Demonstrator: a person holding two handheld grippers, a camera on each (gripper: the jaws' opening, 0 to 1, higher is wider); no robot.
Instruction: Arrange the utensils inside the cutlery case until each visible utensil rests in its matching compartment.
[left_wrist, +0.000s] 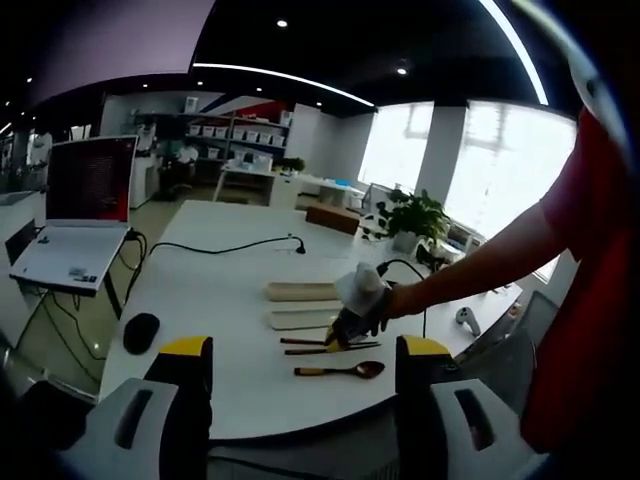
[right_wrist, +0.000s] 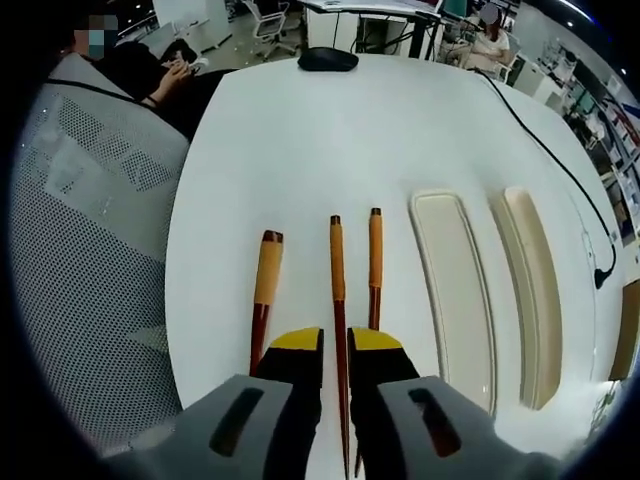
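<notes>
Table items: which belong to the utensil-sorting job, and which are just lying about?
Job items:
- chopsticks, one between the right gripper jaws
- wooden spoon
- case tray
- case lid

Lying about:
- laptop
- mouse
- black cable
- potted plant

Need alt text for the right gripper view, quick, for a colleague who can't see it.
The right gripper, yellow-tipped, closes around one chopstick lying on the white table. A second chopstick and a wooden spoon handle lie alongside; two long cream case halves sit beyond them, a black mouse at the far edge.
</notes>
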